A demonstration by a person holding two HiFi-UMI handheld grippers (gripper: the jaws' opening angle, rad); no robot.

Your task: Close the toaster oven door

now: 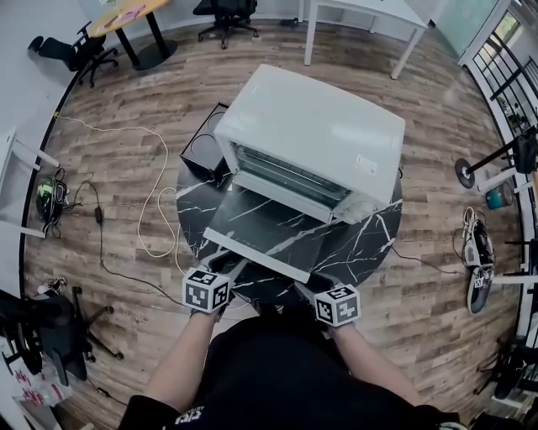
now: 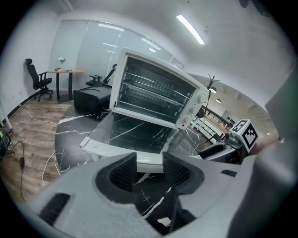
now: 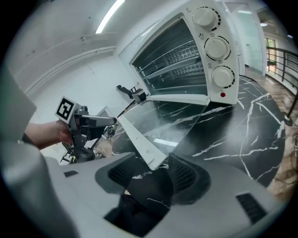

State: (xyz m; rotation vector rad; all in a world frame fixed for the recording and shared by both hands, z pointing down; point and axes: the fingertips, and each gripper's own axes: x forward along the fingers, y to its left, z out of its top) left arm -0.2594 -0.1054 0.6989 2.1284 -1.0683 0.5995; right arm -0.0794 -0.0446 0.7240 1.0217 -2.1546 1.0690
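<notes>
A white toaster oven [image 1: 319, 134] stands on a round black marble table [image 1: 374, 243]. Its glass door [image 1: 269, 220] lies folded down flat, and a white handle bar [image 1: 252, 254] runs along the door's front edge. My left gripper [image 1: 227, 273] is at the handle's left part. In the left gripper view its jaws [image 2: 149, 169] stand open with the handle [image 2: 116, 149] passing between them, the pads off it. My right gripper [image 1: 315, 284] is at the door's right corner. The right gripper view shows it open [image 3: 151, 174], the door's corner [image 3: 151, 160] between the pads, untouched.
A black box [image 1: 202, 155] sits behind the oven at the table's left. Cables [image 1: 151, 201] trail over the wooden floor at left. Office chairs [image 1: 84, 50] and a white table [image 1: 361, 13] stand further off, shoes [image 1: 479, 252] lie at right. Three knobs [image 3: 216, 46] line the oven's right side.
</notes>
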